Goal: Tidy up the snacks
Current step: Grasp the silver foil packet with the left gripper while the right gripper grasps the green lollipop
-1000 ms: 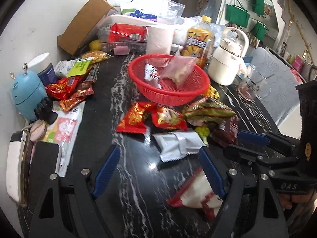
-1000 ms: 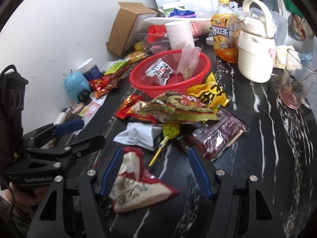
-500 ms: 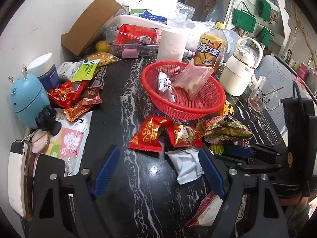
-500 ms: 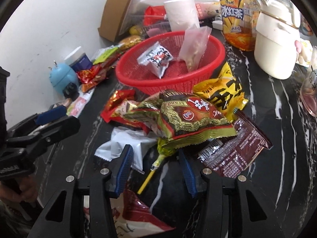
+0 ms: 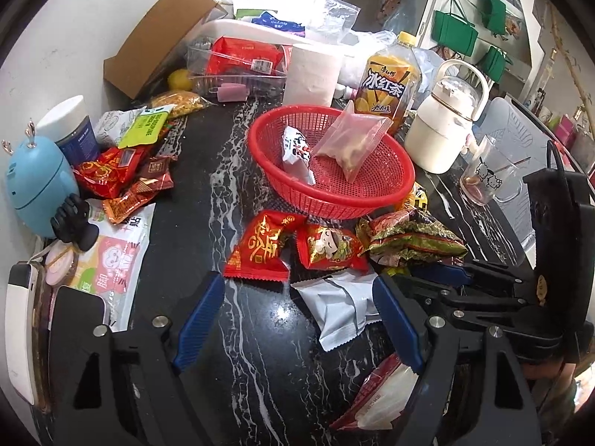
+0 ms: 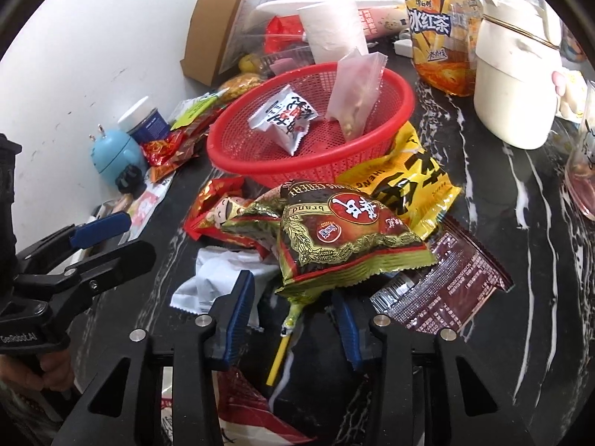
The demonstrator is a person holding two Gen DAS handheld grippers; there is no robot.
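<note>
Right wrist: right tool [image 6: 293,319] just narrowing around lollipop [image 6: 290,319]; left tool [image 5: 297,319] open, empty.

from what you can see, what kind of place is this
Probably a home kitchen or dining corner: a dark marble-look table against a wall, crowded with snack packets, an iced tea bottle, a white kettle and a paper roll.

My left claw [image 5: 297,319] hangs over a bare strip of dark table [image 5: 238,171] that runs clear up to the red basket [image 5: 372,200]. A silver packet [image 5: 342,308] juts in from its right. Ahead of my right claw [image 6: 293,316], a green-gold bag [image 6: 334,238] and a brown packet [image 6: 442,290] crowd close. The white jug [image 6: 517,85] and tea bottle [image 6: 442,33] wall off the far right.
</note>
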